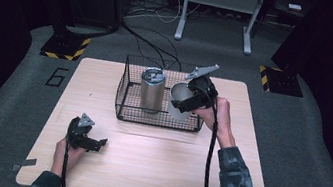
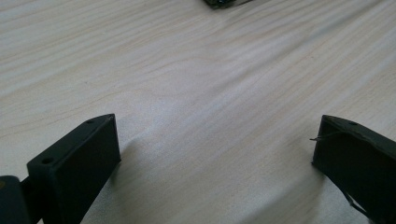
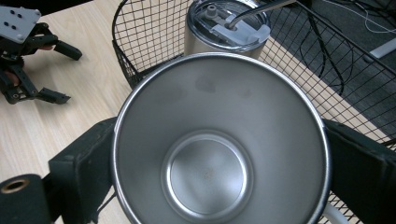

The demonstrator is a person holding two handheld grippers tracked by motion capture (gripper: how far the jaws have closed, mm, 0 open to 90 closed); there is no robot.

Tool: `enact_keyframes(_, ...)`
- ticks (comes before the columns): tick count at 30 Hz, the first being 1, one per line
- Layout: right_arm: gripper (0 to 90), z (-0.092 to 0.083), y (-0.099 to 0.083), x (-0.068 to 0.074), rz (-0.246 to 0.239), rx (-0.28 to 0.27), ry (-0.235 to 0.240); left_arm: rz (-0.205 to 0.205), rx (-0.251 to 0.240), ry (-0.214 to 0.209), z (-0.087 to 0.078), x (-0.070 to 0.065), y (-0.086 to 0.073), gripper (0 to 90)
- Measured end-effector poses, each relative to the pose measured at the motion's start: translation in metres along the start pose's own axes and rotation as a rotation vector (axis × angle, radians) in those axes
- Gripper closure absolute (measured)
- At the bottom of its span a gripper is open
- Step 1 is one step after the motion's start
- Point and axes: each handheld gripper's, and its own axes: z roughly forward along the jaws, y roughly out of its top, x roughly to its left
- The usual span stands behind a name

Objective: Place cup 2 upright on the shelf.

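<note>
A black wire basket (image 1: 126, 92) stands at the back middle of the wooden table (image 1: 152, 172). Inside it at the left a steel tumbler (image 1: 151, 91) with a clear lid stands upright. My right gripper (image 1: 184, 101) is shut on an open steel cup (image 1: 180, 98), held over the basket's right half; the jaws press on both sides of the cup (image 3: 219, 154). The lidded tumbler (image 3: 229, 28) stands just beyond it. My left gripper (image 1: 98, 144) rests low over the table's front left, open, with bare wood between its jaws (image 2: 215, 154).
Cables (image 1: 152, 45) trail over the grey floor behind the table, near a metal stand (image 1: 218, 10). Yellow-black striped bases (image 1: 65, 47) sit at the back left and back right. The left gripper (image 3: 51, 70) shows far off in the right gripper view.
</note>
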Motion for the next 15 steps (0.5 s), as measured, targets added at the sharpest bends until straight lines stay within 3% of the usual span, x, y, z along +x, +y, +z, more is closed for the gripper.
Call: enact_keyframes(15,5.8,0.015,0.013,-0.013,0.015,0.019,-0.021,0.002,0.001,0.000,0.000,0.000,0.000,0.2)
